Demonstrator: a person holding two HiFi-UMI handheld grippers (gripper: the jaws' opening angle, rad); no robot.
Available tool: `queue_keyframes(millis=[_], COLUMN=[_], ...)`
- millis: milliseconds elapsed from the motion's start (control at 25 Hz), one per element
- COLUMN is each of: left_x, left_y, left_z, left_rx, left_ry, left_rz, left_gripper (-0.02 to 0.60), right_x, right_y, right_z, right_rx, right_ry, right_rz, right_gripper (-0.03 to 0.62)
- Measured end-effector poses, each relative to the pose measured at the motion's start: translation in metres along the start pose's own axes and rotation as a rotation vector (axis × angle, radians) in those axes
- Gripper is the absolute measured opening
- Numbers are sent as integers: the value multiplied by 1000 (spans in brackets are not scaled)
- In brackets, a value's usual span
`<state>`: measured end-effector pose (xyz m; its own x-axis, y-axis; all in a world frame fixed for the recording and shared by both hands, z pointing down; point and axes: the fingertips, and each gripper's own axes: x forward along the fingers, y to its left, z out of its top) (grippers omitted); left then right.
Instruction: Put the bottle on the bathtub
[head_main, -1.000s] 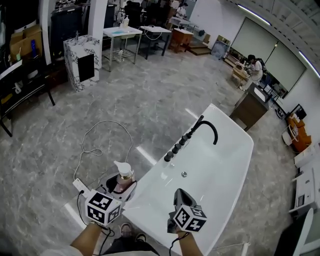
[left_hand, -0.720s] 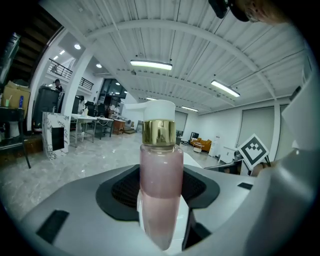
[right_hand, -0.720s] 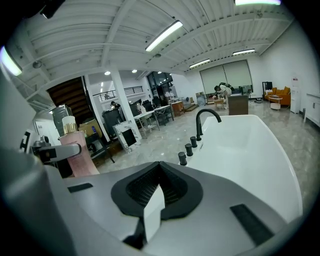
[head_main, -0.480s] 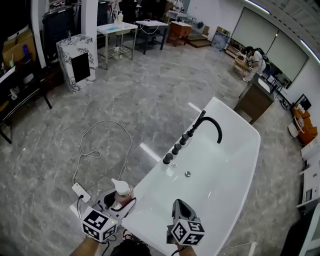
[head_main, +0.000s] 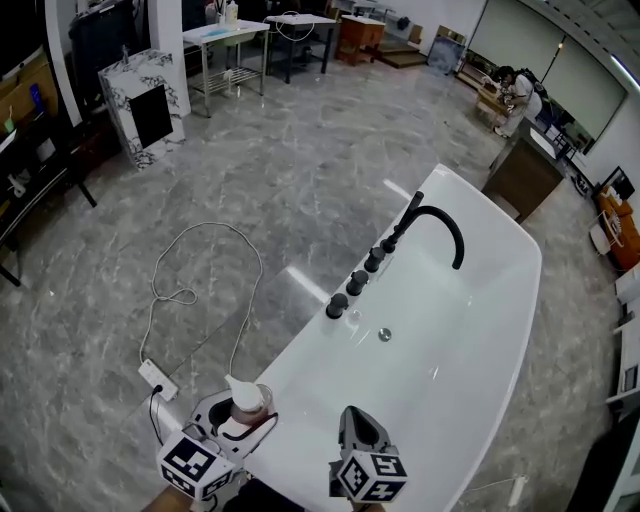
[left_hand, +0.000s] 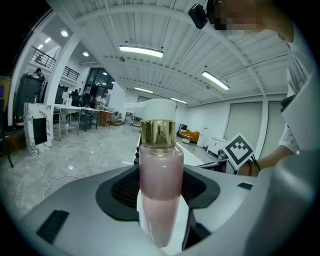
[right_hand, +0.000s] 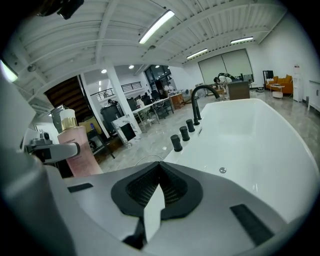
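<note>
- Grey marbled floor (head_main: 300, 180) filled the head view, with a white cable (head_main: 205, 262) looping to a power strip (head_main: 158, 378). The white bathtub (head_main: 480, 340), with its black faucet (head_main: 436, 222), ran diagonally across the right half.
- Compared with a second earlier, both grippers sat lower in that view. The bottle (head_main: 246, 402) was still beside the tub's near left corner, just off its rim.
- The left gripper (head_main: 245, 416) pinched the bottle upright. The right gripper (head_main: 354, 420) hung over the tub's near end.
- In the left gripper view, the jaws of the left gripper (left_hand: 161, 200) pressed on the pink bottle (left_hand: 160, 185) from both sides. A gold collar (left_hand: 158, 133) and a white pump topped it. No label showed on that side.
- In the right gripper view, the right gripper (right_hand: 154, 202) had its jaws pressed together on nothing. The bathtub (right_hand: 260, 135) lay ahead, and the bottle (right_hand: 78, 150) stood at the left. Any print on it was probably too small to read.
- The only markings were the black-and-white squares on the gripper cubes.
</note>
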<state>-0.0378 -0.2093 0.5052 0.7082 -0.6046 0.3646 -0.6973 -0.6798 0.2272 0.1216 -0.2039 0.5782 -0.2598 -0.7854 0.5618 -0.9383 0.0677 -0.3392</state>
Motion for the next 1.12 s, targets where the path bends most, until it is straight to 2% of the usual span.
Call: queue_keyframes(millis=[200, 400, 1120], left_x=[21, 41, 106], left_y=[-1, 4, 37], left_z=[-17, -21, -1], left_rx=[21, 6, 11], left_ry=[26, 29, -42], left_rz=[-16, -28, 10], left_gripper=[233, 233, 233], right_x=[20, 33, 76], right_y=[-9, -17, -41], right_z=[-9, -11, -13], right_rx=[-2, 1, 20], right_ry=[8, 13, 13], right_rz=[14, 14, 20], right_gripper=[26, 26, 26])
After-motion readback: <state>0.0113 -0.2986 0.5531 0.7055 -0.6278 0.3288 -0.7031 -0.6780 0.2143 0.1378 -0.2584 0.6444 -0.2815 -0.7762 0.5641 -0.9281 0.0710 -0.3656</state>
